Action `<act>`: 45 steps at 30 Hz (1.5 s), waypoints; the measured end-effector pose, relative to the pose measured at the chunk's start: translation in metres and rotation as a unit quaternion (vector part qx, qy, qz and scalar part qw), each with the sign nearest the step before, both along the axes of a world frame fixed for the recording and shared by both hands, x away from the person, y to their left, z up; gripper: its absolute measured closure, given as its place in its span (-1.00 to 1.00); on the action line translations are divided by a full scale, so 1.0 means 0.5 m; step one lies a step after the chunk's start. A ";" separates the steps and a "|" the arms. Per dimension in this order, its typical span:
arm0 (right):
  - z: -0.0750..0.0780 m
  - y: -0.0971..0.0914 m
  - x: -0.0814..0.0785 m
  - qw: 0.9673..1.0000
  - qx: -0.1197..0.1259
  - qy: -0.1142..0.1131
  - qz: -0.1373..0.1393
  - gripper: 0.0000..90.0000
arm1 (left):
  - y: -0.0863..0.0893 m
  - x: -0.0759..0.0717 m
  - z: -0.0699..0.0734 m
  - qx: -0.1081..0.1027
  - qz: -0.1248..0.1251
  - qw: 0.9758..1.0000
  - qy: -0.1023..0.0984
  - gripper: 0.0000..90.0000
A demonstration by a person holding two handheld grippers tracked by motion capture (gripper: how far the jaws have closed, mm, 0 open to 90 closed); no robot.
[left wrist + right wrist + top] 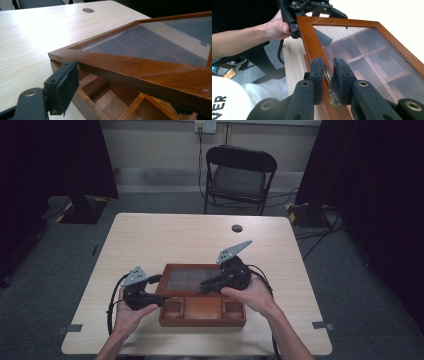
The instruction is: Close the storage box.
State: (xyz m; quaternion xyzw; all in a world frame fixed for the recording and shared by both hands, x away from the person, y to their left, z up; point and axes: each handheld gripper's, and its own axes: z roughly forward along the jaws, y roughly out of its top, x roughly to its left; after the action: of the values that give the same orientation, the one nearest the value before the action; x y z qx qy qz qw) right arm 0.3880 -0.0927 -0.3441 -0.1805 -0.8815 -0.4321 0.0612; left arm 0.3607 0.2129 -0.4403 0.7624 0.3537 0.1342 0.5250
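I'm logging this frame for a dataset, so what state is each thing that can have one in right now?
Wooden box: open.
Glass lid: raised off the box.
Lid handle: clamped between the right gripper's jaws.
Right gripper: shut on the lid handle.
Left gripper: jaws around the lid frame's corner; contact unclear.
Folding chair: unfolded, empty.

From my feed I see a light wooden table with a dark round cable hole near its far edge. Beyond it stands a black folding chair against a pale wall, where a socket feeds a hanging cable. Dark curtains flank both sides. Grey carpet covers the floor, with loose cables at the right and tape marks near the table
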 end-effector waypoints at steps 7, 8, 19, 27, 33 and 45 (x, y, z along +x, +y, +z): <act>-0.007 0.005 0.006 1.000 -0.007 0.004 0.004 0.76 | 0.000 -0.001 -0.001 0.002 0.001 1.000 0.004 -0.58; -0.010 0.006 0.007 1.000 -0.011 0.005 0.004 0.76 | 0.000 0.000 -0.001 0.001 0.001 1.000 0.005 -0.57; -0.016 0.008 0.011 1.000 -0.007 0.011 0.020 0.83 | 0.000 0.001 -0.004 0.004 -0.001 1.000 0.007 -0.57; -0.015 0.011 0.009 1.000 -0.010 0.001 0.023 0.84 | 0.011 0.006 -0.009 0.000 -0.007 1.000 0.020 -0.52; -0.012 0.012 0.006 1.000 -0.015 0.000 0.019 0.84 | 0.028 0.002 -0.013 0.013 -0.004 1.000 0.025 -0.52; -0.016 0.014 -0.002 1.000 -0.019 -0.009 0.019 0.84 | 0.084 -0.012 -0.036 0.036 0.030 0.998 0.039 -0.52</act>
State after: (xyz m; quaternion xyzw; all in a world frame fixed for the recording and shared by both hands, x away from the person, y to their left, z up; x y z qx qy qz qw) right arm 0.3870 -0.0855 -0.3522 -0.1608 -0.8934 -0.4155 0.0576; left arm 0.3547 0.2550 -0.4580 0.7743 0.3919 0.1327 0.4787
